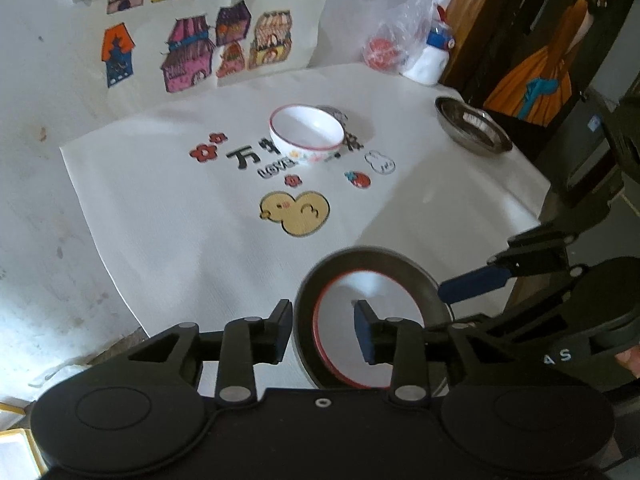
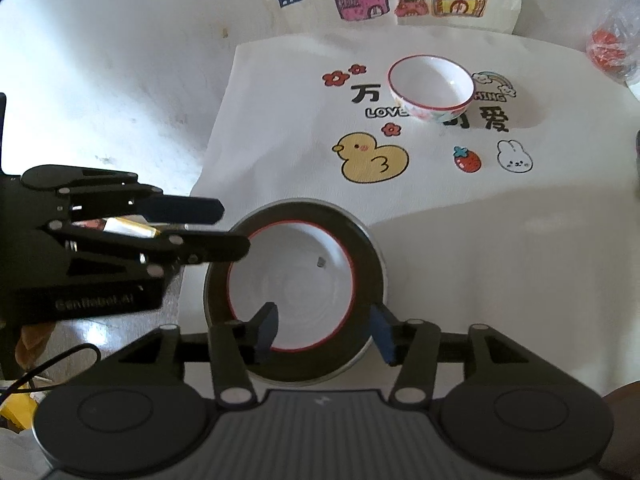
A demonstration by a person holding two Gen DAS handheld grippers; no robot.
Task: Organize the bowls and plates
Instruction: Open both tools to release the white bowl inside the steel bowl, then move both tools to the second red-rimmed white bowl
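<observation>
Two round glossy bowls point(image 2: 431, 88) point(image 2: 294, 286), nested steel pan point(image 2: 370, 248)

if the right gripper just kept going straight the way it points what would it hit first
Most likely the red-rimmed white bowl nested in the metal dish, since the open right gripper already straddles their near edge; depth is uncertain.

A white printed cloth point(image 1: 168, 216) covers the table — duck, flowers, strawberry, rabbit. Behind it a house-patterned cloth point(image 1: 192, 36) leans on the stained white wall point(image 2: 112, 80) (daylight is soft), beside dark wooden furniture point(image 1: 472, 20).
</observation>
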